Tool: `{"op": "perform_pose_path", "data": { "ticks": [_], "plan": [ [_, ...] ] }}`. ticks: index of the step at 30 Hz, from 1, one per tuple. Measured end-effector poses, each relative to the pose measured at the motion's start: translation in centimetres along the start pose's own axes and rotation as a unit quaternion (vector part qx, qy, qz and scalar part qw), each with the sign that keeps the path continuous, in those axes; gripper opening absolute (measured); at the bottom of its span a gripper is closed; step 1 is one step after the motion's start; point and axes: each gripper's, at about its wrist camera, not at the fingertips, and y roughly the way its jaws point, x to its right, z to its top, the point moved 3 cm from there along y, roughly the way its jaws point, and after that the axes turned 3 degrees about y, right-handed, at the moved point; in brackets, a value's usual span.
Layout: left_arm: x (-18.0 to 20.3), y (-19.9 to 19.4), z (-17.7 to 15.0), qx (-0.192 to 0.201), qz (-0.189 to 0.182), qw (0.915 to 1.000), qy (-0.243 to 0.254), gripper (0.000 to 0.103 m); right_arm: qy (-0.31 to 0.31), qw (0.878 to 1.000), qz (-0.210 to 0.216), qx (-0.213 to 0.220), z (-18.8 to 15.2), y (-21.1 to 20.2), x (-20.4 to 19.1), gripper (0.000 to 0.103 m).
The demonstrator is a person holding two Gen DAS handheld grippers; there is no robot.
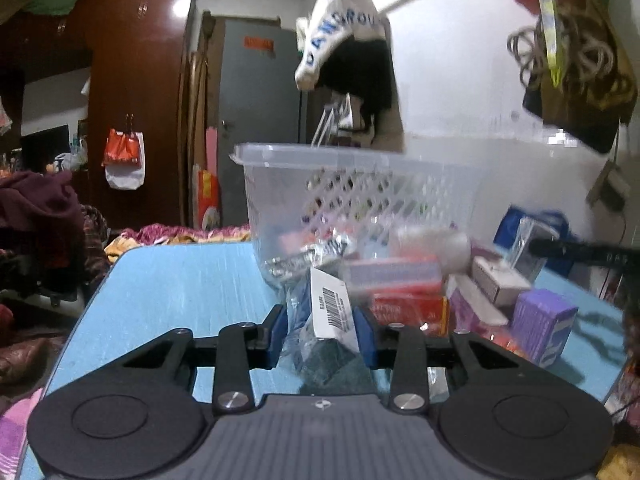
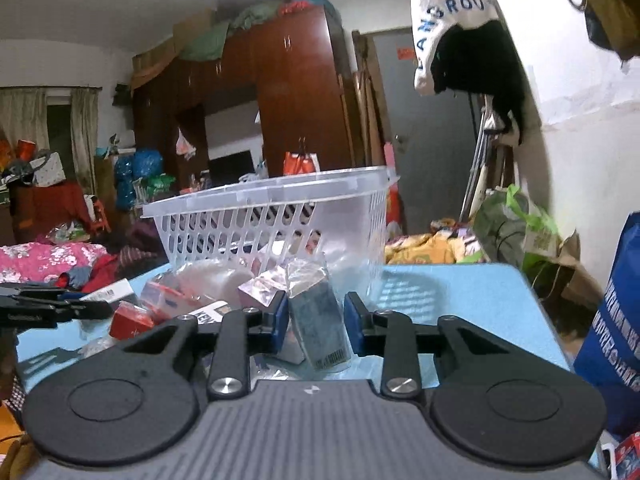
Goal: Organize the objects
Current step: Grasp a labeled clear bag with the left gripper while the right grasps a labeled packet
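Note:
On the blue table (image 1: 180,280) stands a clear plastic basket (image 1: 320,152), with a heap of small boxes and packets in front of it. My left gripper (image 1: 320,334) is shut on a clear packet of dark green cloth with a white barcode label (image 1: 334,308), at the near edge of the heap. In the right wrist view, my right gripper (image 2: 316,322) is shut on a clear-wrapped greenish packet with a barcode (image 2: 320,316), which stands tilted just in front of the basket (image 2: 260,196). The other gripper's black arm (image 2: 40,308) reaches in from the left.
Red box (image 1: 408,308), white box (image 1: 496,280) and purple box (image 1: 544,324) lie right of my left gripper. More red boxes (image 2: 132,320) and wrapped packets (image 2: 260,292) sit left of my right gripper. A blue bag (image 2: 616,320) stands at the table's right edge. Bedding and wardrobes lie beyond.

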Motion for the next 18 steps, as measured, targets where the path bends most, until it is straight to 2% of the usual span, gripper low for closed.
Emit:
{"op": "perform_pose_path", "data": {
  "ticks": [5, 11, 18],
  "plan": [
    [-0.7, -0.3, 0.0, 0.019, -0.007, 0.9994, -0.027, 0.041, -0.002, 1.0, -0.002, 0.012, 0.1, 0.0, -0.1, 0.034],
    [-0.7, -0.5, 0.1, 0.04, -0.007, 0.9985, -0.036, 0.041, 0.001, 1.0, -0.002, 0.017, 0.0, 0.0, 0.0, 0.034],
    [-1.3, -1.4, 0.4, 0.07, -0.012, 0.9958, -0.057, 0.041, -0.001, 0.999, -0.009, 0.043, 0.1, -0.6, -0.1, 0.034]
  ]
}}
